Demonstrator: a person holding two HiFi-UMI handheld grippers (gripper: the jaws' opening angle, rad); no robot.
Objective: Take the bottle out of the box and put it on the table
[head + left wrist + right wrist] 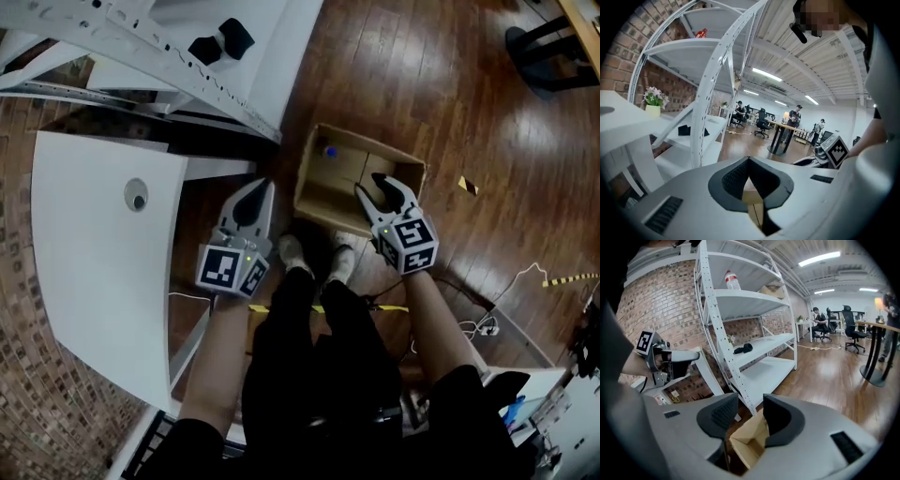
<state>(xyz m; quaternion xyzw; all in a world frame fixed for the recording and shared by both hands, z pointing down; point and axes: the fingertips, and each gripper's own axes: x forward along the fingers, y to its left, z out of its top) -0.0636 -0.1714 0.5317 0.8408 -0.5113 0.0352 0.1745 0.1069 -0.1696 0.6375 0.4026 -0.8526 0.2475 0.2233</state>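
Right claw (750, 399) released, over near edge of box (314, 167); left claw (750, 161) clenched, empty. Risk: my jaws snag box wall reaching bottle (329, 151) in far corner.

Light src: ceiling strip lamps (766, 75), bright, even.
Glare: sheen on wood floor (450, 75).
Shadow: dark strip beside table (84, 234).
Distortion: heavy fisheye, black vignette at corners, gripper views.
Blur: slight, foregrnd soft.

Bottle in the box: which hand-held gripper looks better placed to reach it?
The right. The right hand-held gripper hangs over the open box with jaws apart, close to the bottle with its blue cap. The left hand-held gripper is beside the box, outside it, with its jaws together.
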